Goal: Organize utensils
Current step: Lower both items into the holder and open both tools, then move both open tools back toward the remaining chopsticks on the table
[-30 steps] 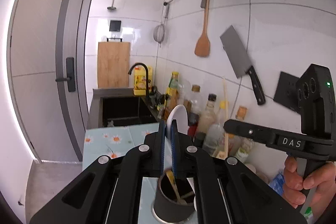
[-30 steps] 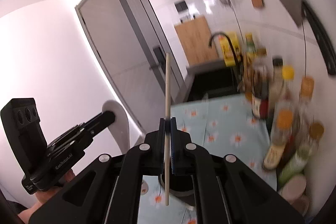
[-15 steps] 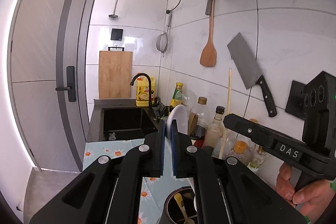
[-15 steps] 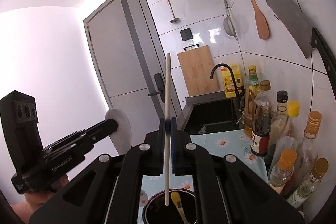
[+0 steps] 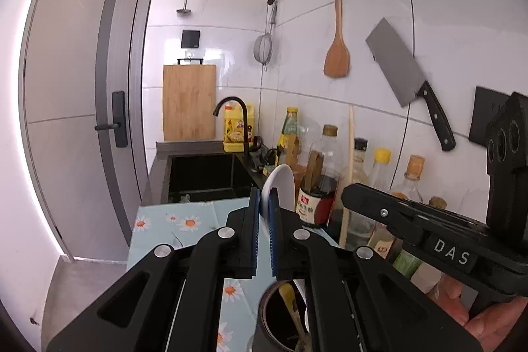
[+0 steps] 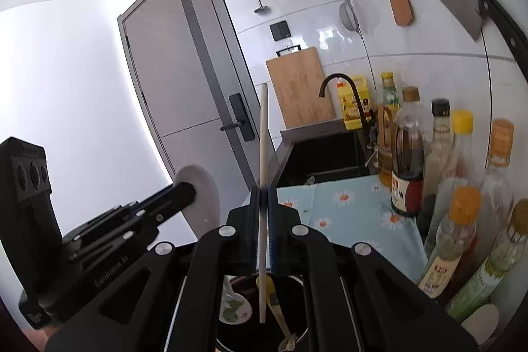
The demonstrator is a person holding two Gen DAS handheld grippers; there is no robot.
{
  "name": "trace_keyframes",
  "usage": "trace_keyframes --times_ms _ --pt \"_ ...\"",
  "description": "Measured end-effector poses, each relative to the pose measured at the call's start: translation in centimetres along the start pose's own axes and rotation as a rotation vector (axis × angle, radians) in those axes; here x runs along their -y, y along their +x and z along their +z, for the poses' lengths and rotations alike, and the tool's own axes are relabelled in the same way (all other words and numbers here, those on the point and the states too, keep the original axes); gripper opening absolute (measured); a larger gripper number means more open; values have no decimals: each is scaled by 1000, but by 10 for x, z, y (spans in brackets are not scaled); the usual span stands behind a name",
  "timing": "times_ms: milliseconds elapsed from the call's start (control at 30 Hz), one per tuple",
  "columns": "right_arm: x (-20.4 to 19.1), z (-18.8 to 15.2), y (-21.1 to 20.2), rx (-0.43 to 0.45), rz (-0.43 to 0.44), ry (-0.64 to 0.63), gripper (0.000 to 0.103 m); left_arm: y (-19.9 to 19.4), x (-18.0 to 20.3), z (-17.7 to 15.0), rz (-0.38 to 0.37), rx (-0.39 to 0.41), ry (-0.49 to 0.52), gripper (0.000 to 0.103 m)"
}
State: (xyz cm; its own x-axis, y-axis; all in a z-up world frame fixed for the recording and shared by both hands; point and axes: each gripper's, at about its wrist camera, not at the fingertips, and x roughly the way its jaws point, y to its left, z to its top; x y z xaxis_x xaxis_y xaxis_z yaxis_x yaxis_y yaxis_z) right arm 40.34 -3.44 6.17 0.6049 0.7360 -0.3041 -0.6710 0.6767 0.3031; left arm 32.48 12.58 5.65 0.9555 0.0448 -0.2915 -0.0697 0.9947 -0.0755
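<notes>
My left gripper (image 5: 264,197) is shut on a white spoon (image 5: 279,187), whose round bowl stands up above the fingertips. Beside it, my right gripper (image 6: 264,193) is shut on a wooden chopstick (image 6: 263,137) held upright. The stick's lower end hangs at the mouth of a dark utensil holder (image 6: 297,281), which sits just below both grippers. A yellow-handled utensil (image 6: 274,296) leans inside the holder (image 5: 260,312). In the right wrist view the left gripper (image 6: 184,190) and the spoon (image 6: 204,197) show at the left. In the left wrist view the right gripper (image 5: 349,193) and the chopstick (image 5: 349,154) show at the right.
Several sauce bottles (image 6: 407,154) line the tiled wall on the right. A black sink (image 5: 204,177) with a faucet (image 5: 231,108) lies beyond the daisy-print cloth (image 6: 343,203). A cutting board (image 5: 189,101), a cleaver (image 5: 396,68) and a wooden spatula (image 5: 336,55) are at the wall. A patterned white spoon (image 6: 234,305) shows by the holder.
Both grippers have sunk toward the holder, still shut on the spoon and the chopstick. The holder's mouth now sits nearer under the right gripper, and that view has steadied.
</notes>
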Motion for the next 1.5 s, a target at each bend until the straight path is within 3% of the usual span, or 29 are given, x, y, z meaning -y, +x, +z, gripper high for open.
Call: trace_keyframes --times_ms 433,633,733,1167,1233,1500 --pt "7 -27 9 -78 -7 41 6 11 14 -36 -12 -80 21 5" --pt "8 -31 7 -106 8 79 6 8 13 -43 -43 -124 -21 9" --pt "7 -30 5 -110 9 86 11 5 13 -45 -48 -135 -26 12" --pt "-5 -18 -30 -63 6 81 13 -12 14 -37 -57 -132 -51 15" --pt "-7 -16 -36 -62 3 80 15 -17 16 -36 -62 -129 -51 19" --pt "-21 -15 -66 -59 -7 71 17 -49 22 -29 -97 -127 -58 20"
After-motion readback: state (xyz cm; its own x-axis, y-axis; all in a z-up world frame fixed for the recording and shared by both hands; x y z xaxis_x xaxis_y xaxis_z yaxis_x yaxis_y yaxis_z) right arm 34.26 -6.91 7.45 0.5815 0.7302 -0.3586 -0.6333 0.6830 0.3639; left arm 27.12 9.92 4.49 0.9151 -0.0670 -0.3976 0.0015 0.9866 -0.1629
